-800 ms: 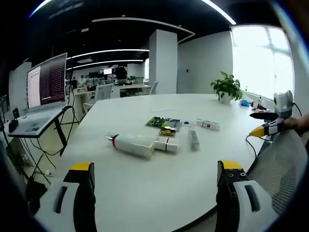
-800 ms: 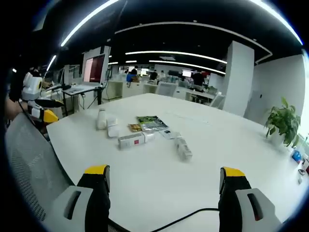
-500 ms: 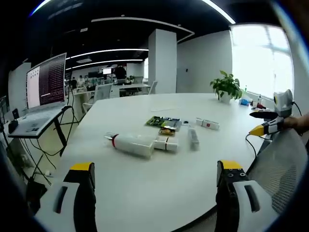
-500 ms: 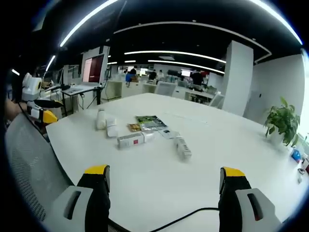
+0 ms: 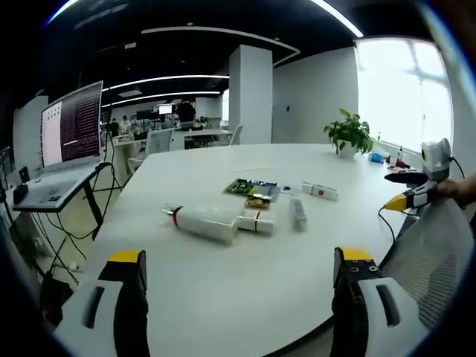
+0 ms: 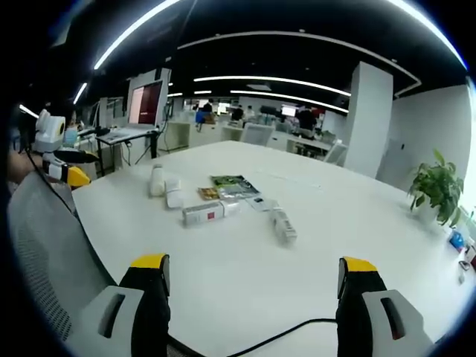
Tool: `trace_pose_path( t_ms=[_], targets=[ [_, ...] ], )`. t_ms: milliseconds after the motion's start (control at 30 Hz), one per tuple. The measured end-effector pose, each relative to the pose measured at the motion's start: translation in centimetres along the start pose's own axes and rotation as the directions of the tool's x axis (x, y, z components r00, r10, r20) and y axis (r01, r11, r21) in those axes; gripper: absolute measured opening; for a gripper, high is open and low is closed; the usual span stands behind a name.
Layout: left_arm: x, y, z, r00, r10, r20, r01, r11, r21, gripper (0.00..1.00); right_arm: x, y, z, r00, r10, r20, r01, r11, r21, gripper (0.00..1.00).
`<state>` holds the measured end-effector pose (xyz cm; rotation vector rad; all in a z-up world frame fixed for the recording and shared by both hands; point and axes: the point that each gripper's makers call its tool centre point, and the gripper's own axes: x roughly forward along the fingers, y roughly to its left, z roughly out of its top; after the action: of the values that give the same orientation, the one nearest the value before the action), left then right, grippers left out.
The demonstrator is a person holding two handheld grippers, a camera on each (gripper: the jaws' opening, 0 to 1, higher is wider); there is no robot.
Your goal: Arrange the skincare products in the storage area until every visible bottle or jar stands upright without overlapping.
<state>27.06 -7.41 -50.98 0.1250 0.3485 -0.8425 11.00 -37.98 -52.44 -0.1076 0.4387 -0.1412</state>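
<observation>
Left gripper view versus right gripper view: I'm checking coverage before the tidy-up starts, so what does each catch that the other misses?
Left gripper view: the bright window and the right gripper at the table's far edge. Right gripper view: the left gripper beyond a mesh chair back, and a black cable near the table edge. Both: the white table, the products lying on their sides, including the large white bottle, the laptop and the potted plant.

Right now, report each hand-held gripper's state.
Left hand-held gripper: open, holding nothing, above the round white table.
Right hand-held gripper: open, holding nothing.
</observation>
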Motion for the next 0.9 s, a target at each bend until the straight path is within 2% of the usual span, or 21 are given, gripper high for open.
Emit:
trace_pose_path(
  t_ms=[433, 900],
  targets=[
    [-0.03, -0.24, -0.34, 1.000, -0.003, -0.021, 0.003, 1.000, 0.005, 0.96, -0.25, 0.08, 0.09, 1.000, -0.001, -0.005, 0.001, 1.000, 0.006, 0.98],
    [-0.13, 0.33, -0.46, 0.999, 0.020, -0.026, -0.020, 1.000, 0.010, 0.94, -0.32, 0.03, 0.11, 1.000, -0.004, -0.008, 0.004, 1.000, 0.007, 0.97]
  ],
)
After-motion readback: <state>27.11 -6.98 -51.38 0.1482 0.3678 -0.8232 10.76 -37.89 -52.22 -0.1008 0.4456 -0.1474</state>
